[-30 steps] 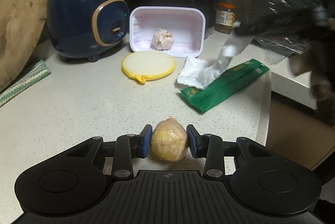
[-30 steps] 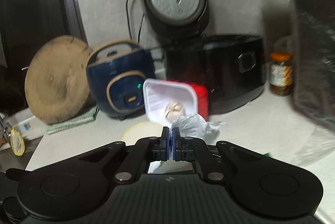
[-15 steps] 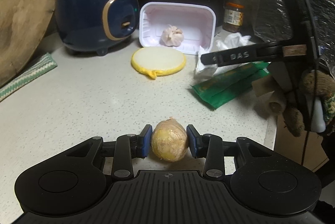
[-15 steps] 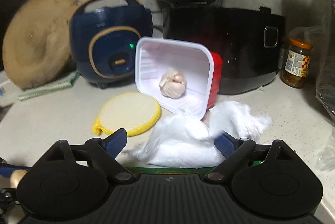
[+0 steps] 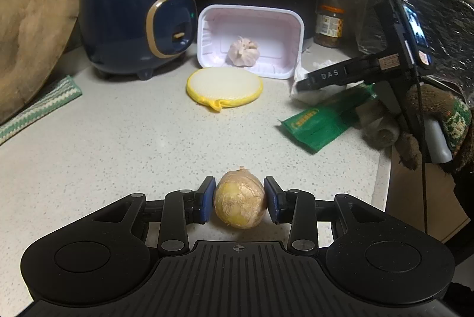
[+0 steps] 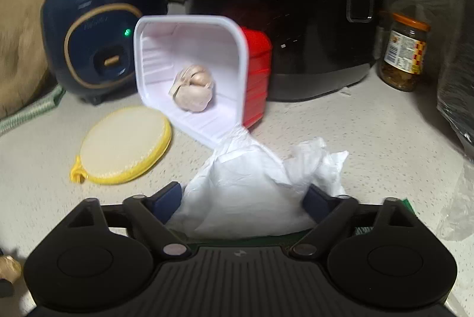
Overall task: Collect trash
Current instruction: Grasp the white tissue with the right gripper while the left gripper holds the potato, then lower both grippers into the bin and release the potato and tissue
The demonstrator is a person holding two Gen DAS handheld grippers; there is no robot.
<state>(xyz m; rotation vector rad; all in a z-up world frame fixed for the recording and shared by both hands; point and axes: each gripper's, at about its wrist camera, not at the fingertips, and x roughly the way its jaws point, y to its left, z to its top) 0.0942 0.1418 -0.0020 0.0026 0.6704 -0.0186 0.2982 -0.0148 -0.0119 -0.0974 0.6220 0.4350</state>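
Observation:
My left gripper [image 5: 239, 200] is shut on a yellowish piece of ginger [image 5: 239, 203] just above the counter. My right gripper [image 6: 246, 198] is open, its blue pads on either side of a crumpled white tissue [image 6: 251, 183] lying on the counter; it also shows in the left wrist view [image 5: 334, 77] over the tissue [image 5: 308, 95]. A green wrapper [image 5: 323, 121] lies under and beside the tissue. A tipped white tray [image 6: 189, 74] with red outside holds a garlic bulb [image 6: 192, 92].
A yellow round scrubber [image 5: 225, 86] lies before the tray. A blue rice cooker [image 5: 136, 18], a black cooker [image 6: 296, 21], a jar [image 6: 406, 53] and a wooden board [image 5: 29, 21] line the back. A striped cloth [image 5: 38, 106] lies left. The counter edge [image 5: 382, 169] is at right.
My right gripper opened, letting the tissue down, and moved down and forward around it. My left gripper kept hold of the ginger and moved slightly closer to the tray.

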